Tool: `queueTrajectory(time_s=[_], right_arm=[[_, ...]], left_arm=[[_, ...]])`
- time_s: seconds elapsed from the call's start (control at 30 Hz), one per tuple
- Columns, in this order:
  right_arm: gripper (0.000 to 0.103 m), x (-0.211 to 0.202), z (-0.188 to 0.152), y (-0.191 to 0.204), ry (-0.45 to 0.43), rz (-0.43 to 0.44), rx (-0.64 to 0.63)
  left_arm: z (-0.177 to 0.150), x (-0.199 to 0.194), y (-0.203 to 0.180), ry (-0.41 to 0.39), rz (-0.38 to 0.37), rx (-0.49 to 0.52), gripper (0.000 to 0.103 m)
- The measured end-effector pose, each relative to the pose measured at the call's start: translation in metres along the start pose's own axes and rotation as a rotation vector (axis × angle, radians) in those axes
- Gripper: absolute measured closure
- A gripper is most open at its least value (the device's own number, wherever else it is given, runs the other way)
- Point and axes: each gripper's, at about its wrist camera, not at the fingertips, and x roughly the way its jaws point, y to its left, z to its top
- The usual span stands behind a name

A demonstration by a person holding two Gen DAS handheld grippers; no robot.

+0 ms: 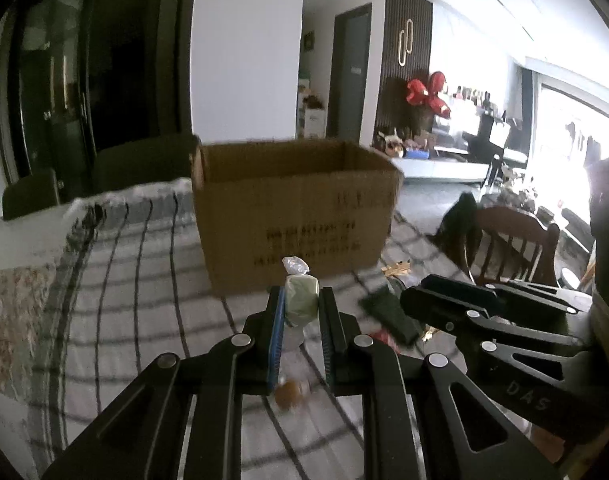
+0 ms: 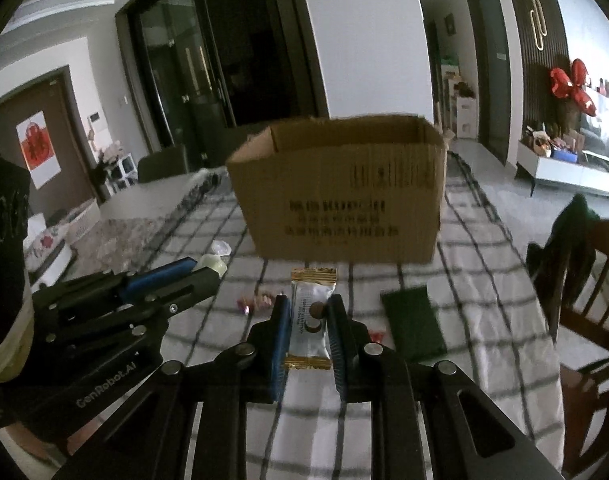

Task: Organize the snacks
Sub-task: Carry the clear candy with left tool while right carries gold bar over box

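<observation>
In the left wrist view, we see our left gripper (image 1: pixel 301 300) squeezed tight on a small green snack (image 1: pixel 301 295) in a clear wrapper with a twisted top. The snack sits up between the two fingers, in front of the cardboard box (image 1: pixel 296 208), which stands open at the top on the checked tablecloth (image 1: pixel 136 280). To the right of the box, low down, we see our right gripper (image 1: pixel 456 300) from the side, and we cannot tell from here what it holds. A dark green flat pack (image 1: pixel 388 312) lies on the cloth in front of the box, a little to the right. A wooden chair (image 1: pixel 516 240) stands to the right of the box. In the right wrist view, our right gripper (image 2: pixel 310 316) is clamped on a white snack packet (image 2: pixel 310 320) with gold ends, held up in front of the same cardboard box (image 2: pixel 340 192). To the left of the box, our left gripper (image 2: pixel 200 274) shows from the side with the pale green snack (image 2: pixel 214 264) at its tip. Small pink candies (image 2: pixel 260 302) lie on the tablecloth (image 2: pixel 484 280) in front of the box. The dark green flat pack (image 2: pixel 414 324) lies in front of the box to the right.
</observation>
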Motion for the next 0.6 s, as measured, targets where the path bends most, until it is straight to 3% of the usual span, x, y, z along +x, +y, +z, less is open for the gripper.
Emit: queueTrajectory(time_s=[0.3, 0.6], right_arm=[[0.083, 0.001, 0.048, -0.008, -0.087, -0.007, -0.020], [0.083, 0.017, 0.095, -0.019, -0.124, -0.010, -0.038]], left_arm=[[0.044, 0.007, 0.008, -0.079, 0.012, 0.011, 0.085], [0.083, 0.027, 0.018, -0.096, 0.012, 0.012, 0.085]])
